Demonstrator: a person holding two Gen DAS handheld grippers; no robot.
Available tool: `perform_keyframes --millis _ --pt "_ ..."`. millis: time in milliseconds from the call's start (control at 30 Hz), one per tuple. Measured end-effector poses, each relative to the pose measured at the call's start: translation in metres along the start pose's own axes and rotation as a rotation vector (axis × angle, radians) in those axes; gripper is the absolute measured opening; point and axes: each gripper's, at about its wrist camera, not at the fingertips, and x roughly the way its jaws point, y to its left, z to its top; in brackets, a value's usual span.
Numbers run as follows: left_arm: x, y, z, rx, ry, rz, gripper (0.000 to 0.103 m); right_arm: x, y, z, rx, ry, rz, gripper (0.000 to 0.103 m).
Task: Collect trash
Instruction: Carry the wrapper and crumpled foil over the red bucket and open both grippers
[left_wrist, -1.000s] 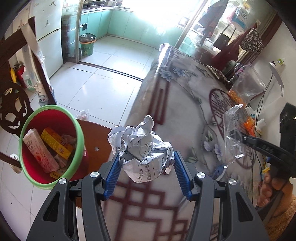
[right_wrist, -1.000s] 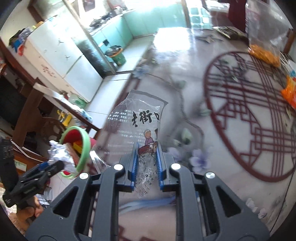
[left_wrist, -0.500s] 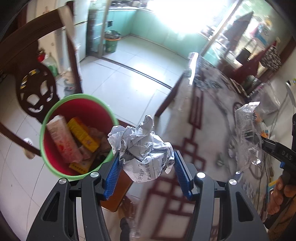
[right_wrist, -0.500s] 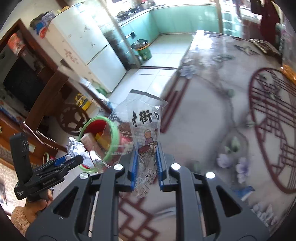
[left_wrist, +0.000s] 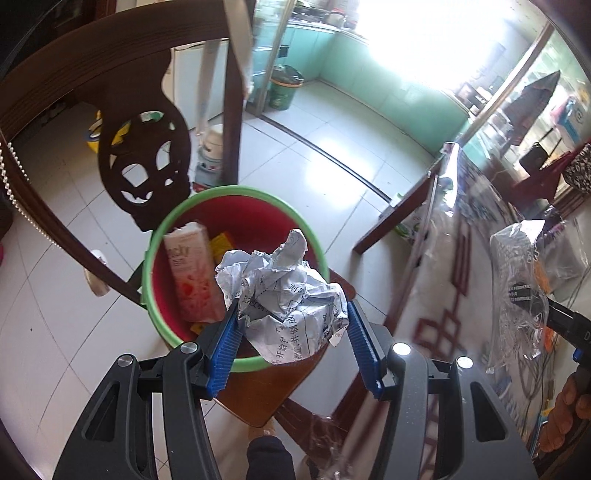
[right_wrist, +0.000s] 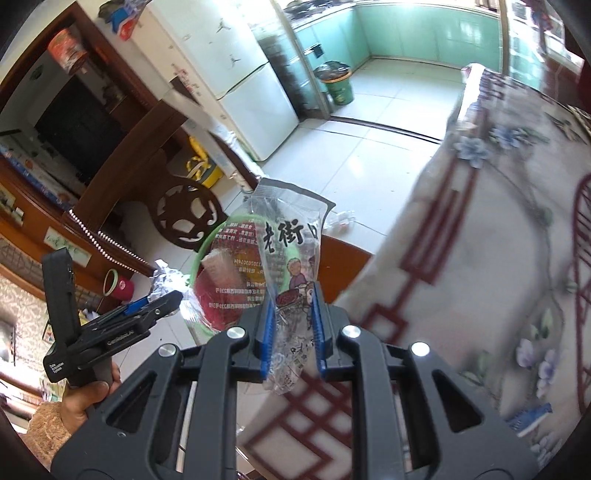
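Note:
My left gripper (left_wrist: 291, 328) is shut on a crumpled ball of printed paper (left_wrist: 284, 299), held over the near rim of a red bin with a green rim (left_wrist: 236, 192). Inside the bin lie a pink carton (left_wrist: 192, 273) and yellow wrappers. My right gripper (right_wrist: 292, 321) is shut on a clear printed plastic bag (right_wrist: 288, 236), which hangs in front of the same bin (right_wrist: 207, 258) beyond the table's edge. In the left wrist view the plastic bag (left_wrist: 517, 280) shows at the right; in the right wrist view the left gripper (right_wrist: 155, 306) with the paper shows at the left.
The bin stands on a brown chair seat (left_wrist: 266, 384) with a carved dark backrest (left_wrist: 144, 166). A table with a flowered cover (right_wrist: 480, 277) lies to the right. Tiled floor (left_wrist: 314, 166), a white fridge (right_wrist: 236, 81) and a green floor bin (right_wrist: 338, 83) lie beyond.
Both grippers have swung left from over the table toward the red bin, each keeping its load. The bin is now directly ahead of the paper ball and behind the plastic bag.

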Motion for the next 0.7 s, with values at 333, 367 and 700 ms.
perform_keyframes --millis 333,367,700 --pt "0.012 0.018 0.015 -0.022 0.009 0.033 0.053 0.056 0.043 0.015 -0.066 0.095 0.106 0.019" --pt "0.014 0.02 0.016 -0.024 0.009 0.034 0.053 0.06 0.047 0.016 -0.075 0.104 0.112 0.019" --pt "0.021 0.036 0.027 -0.072 0.015 0.035 0.053 0.092 0.065 0.025 -0.109 0.168 0.149 0.019"
